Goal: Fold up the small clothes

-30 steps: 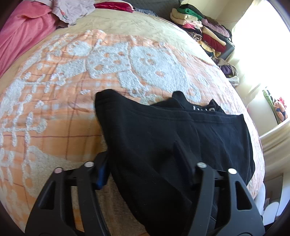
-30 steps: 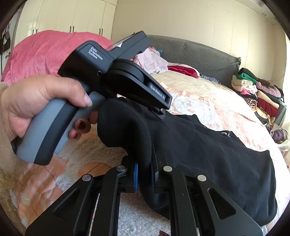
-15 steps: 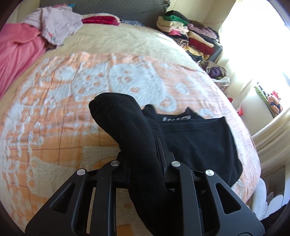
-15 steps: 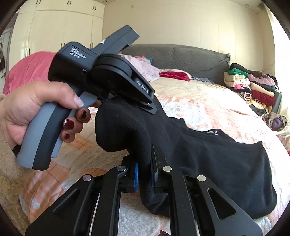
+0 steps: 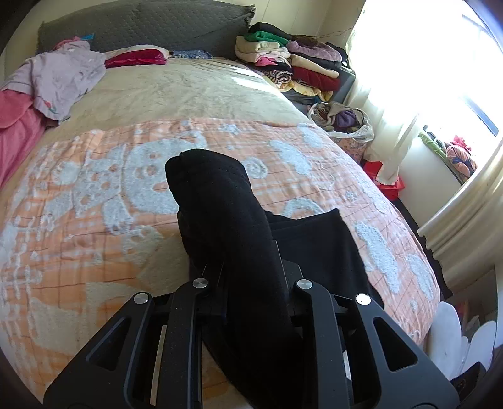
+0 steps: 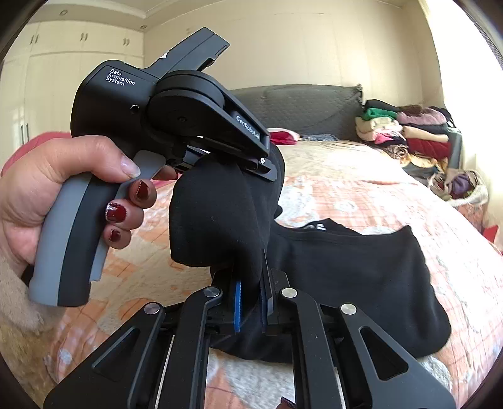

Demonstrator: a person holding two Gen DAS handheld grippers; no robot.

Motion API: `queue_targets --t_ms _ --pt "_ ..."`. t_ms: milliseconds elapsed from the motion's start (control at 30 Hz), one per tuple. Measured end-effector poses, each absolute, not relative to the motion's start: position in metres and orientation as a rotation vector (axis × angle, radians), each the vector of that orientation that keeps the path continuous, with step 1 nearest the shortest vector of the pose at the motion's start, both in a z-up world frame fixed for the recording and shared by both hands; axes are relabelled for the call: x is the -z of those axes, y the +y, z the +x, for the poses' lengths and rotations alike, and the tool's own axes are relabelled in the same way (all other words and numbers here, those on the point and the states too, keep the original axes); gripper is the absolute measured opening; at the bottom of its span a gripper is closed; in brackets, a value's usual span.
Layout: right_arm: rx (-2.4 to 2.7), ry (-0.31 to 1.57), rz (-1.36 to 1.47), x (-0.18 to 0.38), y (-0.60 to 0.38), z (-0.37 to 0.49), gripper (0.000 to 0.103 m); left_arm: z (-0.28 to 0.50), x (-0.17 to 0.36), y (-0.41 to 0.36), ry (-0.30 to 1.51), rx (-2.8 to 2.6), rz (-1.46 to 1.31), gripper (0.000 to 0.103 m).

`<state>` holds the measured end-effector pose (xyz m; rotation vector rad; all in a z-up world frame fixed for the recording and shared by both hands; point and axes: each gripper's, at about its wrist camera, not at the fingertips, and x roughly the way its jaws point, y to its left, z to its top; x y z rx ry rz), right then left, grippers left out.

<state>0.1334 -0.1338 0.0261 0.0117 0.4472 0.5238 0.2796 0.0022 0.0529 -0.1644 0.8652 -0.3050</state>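
Observation:
A small black garment (image 5: 239, 239) is lifted off the orange and white bedspread (image 5: 94, 220) by one edge, and its far part (image 6: 361, 277) still rests on the bed. My left gripper (image 5: 250, 267) is shut on the cloth, which bulges up over its fingers and hides the pads. My right gripper (image 6: 251, 302) is shut on the same edge close by, its blue pads (image 6: 238, 310) pinching the fabric. In the right wrist view a hand (image 6: 47, 188) holds the left gripper (image 6: 267, 166) just above and behind my right one, with cloth hanging from it.
A stack of folded clothes (image 5: 292, 63) stands at the bed's far right corner beside a bag of laundry (image 5: 342, 119). Loose lilac and pink clothes (image 5: 59, 75) lie at the far left by the grey headboard (image 5: 141, 25). A bright window (image 5: 440, 63) is on the right.
The left gripper shut on the garment's edge. Both grippers then rose and drew the cloth up and back, so less of it lies flat on the bed.

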Motion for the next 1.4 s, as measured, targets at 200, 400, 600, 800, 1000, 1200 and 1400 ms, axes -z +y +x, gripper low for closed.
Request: queue_targets --t_ms 200,400,600,800,1000,1200,1400 --pt "-0.499 0.452 0.063 -0.027 -0.157 0.131 0.007 0.284 -0.054 -0.026 0.87 0.316 -0.138 0.013" --pt "-0.491 0.471 0.106 -0.024 -0.17 0.136 0.007 0.288 -0.05 -0.045 0.89 0.32 -0.12 0.013" --pt "-0.482 0.485 0.148 -0.019 -0.18 0.141 0.007 0.29 -0.046 -0.062 0.903 0.313 -0.082 0.013" --pt "-0.47 0.505 0.19 -0.015 -0.19 0.147 0.007 0.294 -0.041 -0.074 0.922 0.304 -0.063 0.013" --pt "-0.452 0.519 0.233 -0.007 -0.202 0.155 0.007 0.297 -0.035 -0.091 0.936 0.306 -0.039 0.014" --pt "-0.449 0.54 0.292 0.002 -0.216 0.161 0.007 0.299 -0.028 -0.107 0.955 0.308 -0.023 0.014" --pt "-0.438 0.55 0.348 0.01 -0.232 0.164 0.007 0.303 -0.024 -0.123 0.963 0.311 -0.01 0.016"
